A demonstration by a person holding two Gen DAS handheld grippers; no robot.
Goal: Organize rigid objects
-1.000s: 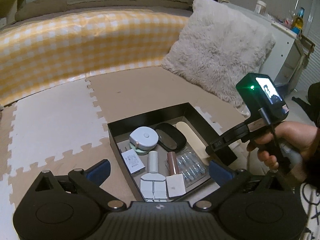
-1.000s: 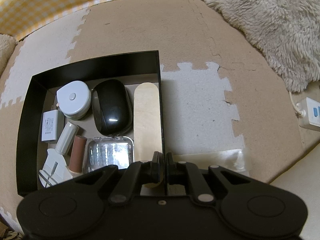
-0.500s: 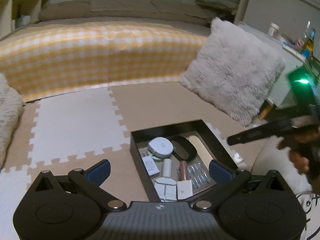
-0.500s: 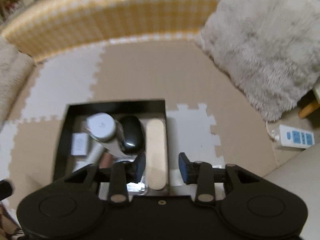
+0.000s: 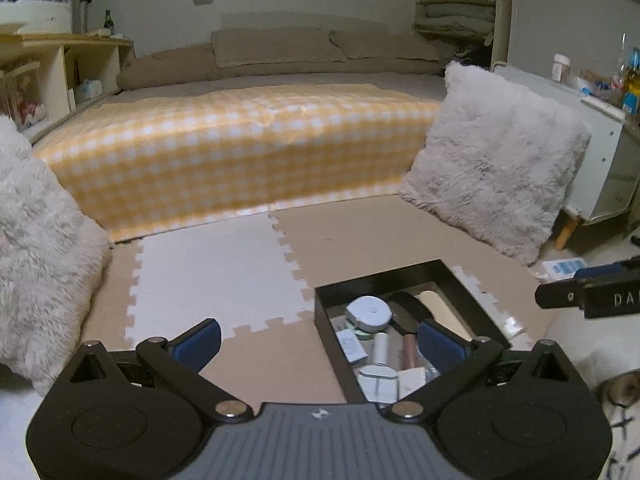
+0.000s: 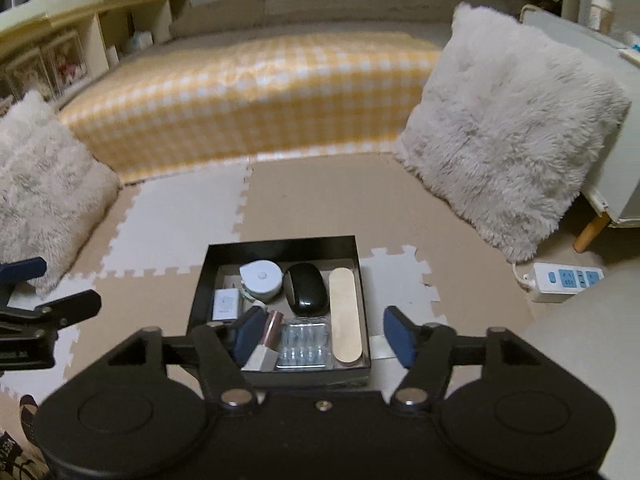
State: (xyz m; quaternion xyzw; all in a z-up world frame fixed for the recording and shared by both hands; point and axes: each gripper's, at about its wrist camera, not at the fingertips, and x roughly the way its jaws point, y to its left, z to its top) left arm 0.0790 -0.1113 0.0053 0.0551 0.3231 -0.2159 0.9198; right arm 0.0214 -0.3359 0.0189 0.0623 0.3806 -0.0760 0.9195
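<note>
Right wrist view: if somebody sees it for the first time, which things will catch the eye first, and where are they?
Probably the black box on the floor mat in the centre, packed with a black mouse, a white round case and a pale wooden stick. Behind it spreads the yellow checked cover, with a fluffy pillow at right.

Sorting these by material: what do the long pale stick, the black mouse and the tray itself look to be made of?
Stick: apparently unfinished wood, pale tan, matte, faint grain. Mouse: likely glossy plastic, given its bright highlight. Tray: thin, straight black walls, perhaps matte card or plastic; cannot tell which.
</note>
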